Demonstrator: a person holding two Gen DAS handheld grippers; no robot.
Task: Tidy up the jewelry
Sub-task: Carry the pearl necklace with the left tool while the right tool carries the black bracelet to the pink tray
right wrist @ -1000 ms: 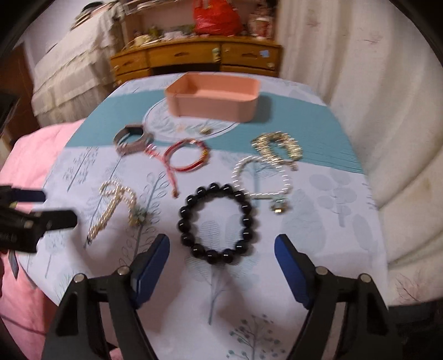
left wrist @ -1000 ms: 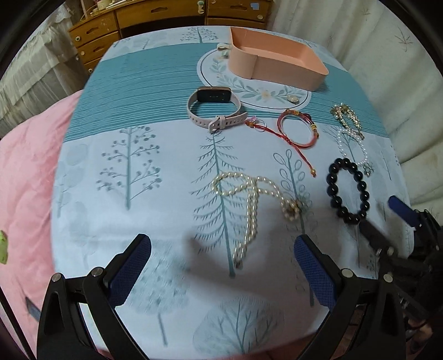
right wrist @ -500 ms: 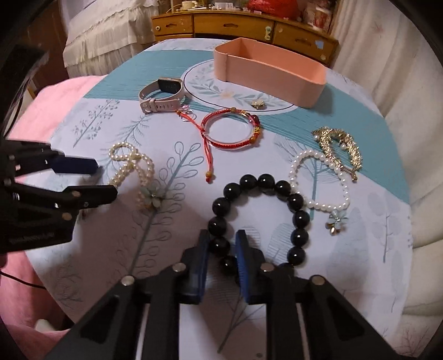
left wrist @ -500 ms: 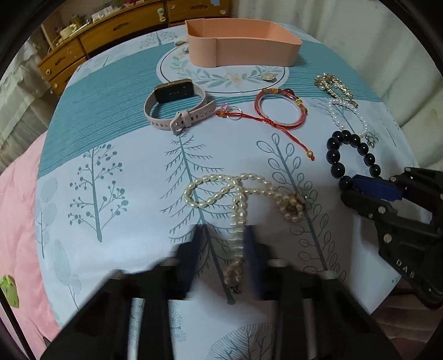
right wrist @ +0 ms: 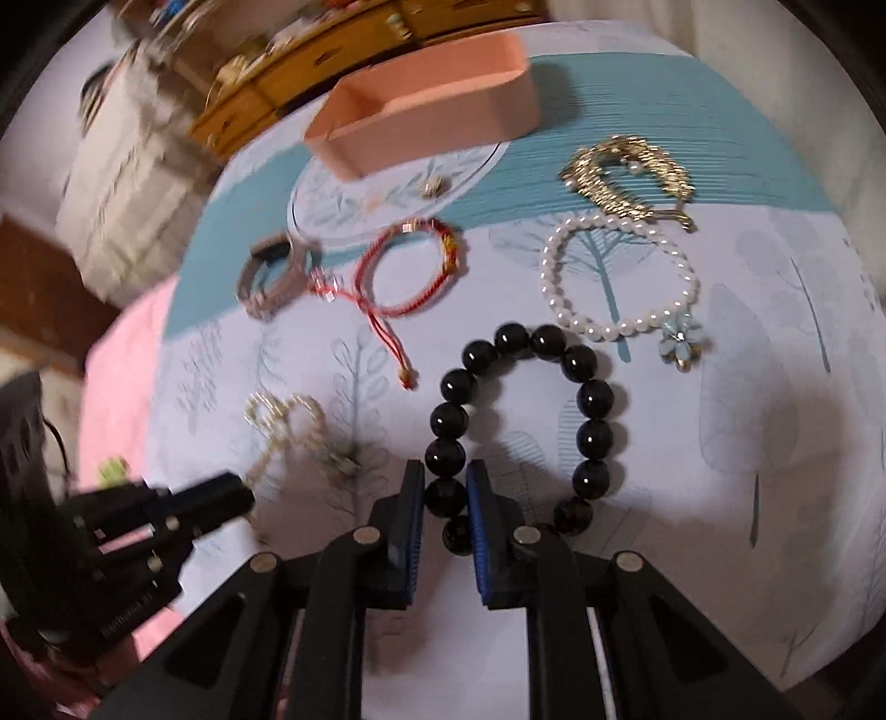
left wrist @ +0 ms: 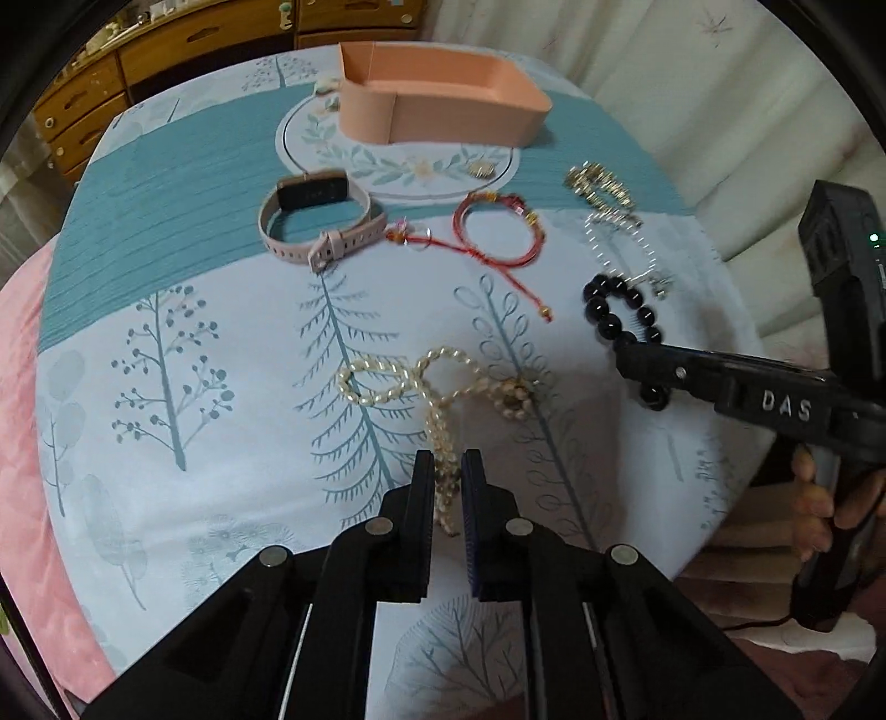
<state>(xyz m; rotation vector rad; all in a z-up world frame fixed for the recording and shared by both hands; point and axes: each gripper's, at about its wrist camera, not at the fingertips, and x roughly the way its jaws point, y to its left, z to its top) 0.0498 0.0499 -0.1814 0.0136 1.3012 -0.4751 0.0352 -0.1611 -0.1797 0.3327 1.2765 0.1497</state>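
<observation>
My left gripper is shut on the tail of a cream pearl necklace that lies looped on the tree-print cloth. My right gripper is shut on the near beads of a black bead bracelet. That bracelet also shows in the left wrist view, with the right gripper's finger across it. A pink open box stands at the far side of the table. It also shows in the right wrist view.
A pink smartwatch, a red string bracelet, a white pearl bracelet with a flower charm and a gold bracelet lie between me and the box. A small gold piece lies before the box. Wooden drawers stand behind.
Both grippers were open a second ago and have closed. The left one closed on the pearl necklace's tail, the right one on the black bracelet. The right view has tilted.
</observation>
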